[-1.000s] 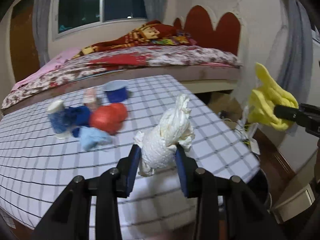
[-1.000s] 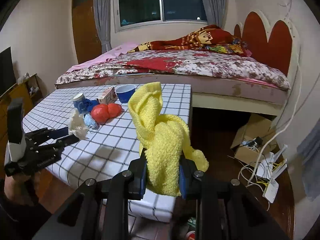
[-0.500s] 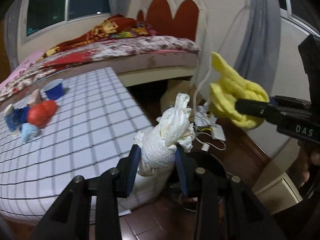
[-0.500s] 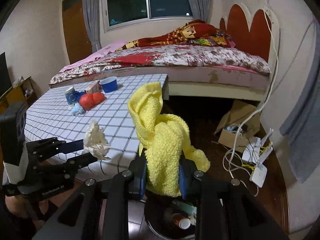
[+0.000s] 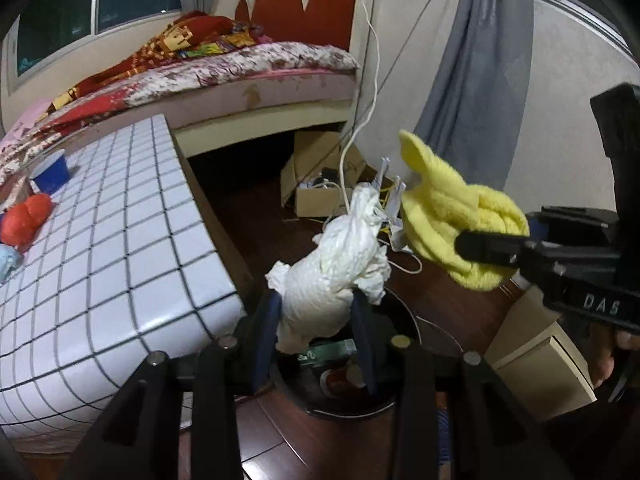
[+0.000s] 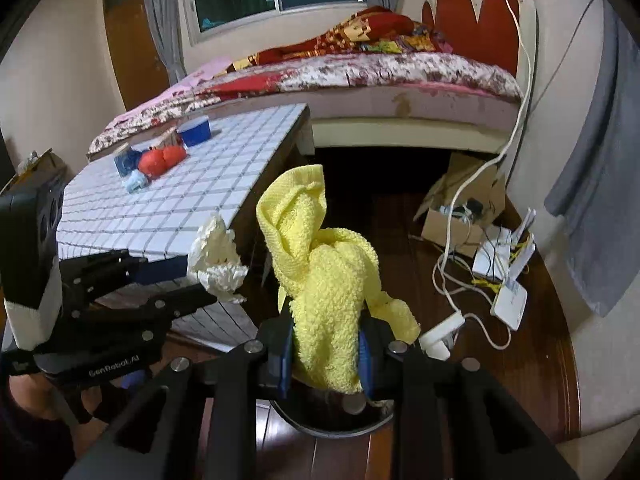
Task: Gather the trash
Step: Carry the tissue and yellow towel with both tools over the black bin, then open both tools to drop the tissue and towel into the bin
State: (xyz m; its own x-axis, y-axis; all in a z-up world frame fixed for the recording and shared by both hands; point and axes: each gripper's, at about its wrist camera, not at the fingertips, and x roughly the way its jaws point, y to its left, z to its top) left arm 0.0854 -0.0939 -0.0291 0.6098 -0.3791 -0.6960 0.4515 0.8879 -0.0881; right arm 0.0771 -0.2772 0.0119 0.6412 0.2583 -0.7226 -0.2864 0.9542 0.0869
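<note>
Checked tabletop (image 5: 120,248) is seen at the far left of the left wrist view, with a blue cup (image 5: 51,174), a red crumpled lump (image 5: 26,220) and a pale blue scrap (image 5: 7,262) lying near its back edge. Just off the table's right-hand corner, a crumpled white tissue wad (image 5: 336,276) is clamped between the blue-padded fingers of the left gripper (image 5: 316,320), and it is held above a dark round bin (image 5: 352,376) standing on the wooden floor. Inside the bin a green packet (image 5: 328,350) and what may be a red-and-white lid are partly visible, though the contents are dim and half hidden. Further right, a yellow towel (image 5: 452,224) is pinched by the right gripper (image 5: 486,246), whose black body is marked with pale letters. Behind, a cardboard box (image 5: 316,184) with cables is seen on the floor below the bed (image 5: 248,76).

From the right wrist view, the left gripper (image 6: 200,280) is seen at the left with the tissue wad (image 6: 216,256) in its closed fingers, beside the table's edge. At the centre, the yellow towel (image 6: 324,280) is gripped firmly by the right gripper (image 6: 326,350), directly over the bin's rim (image 6: 340,426). To the right, white routers (image 6: 504,276) and cables lie on the floor.
</note>
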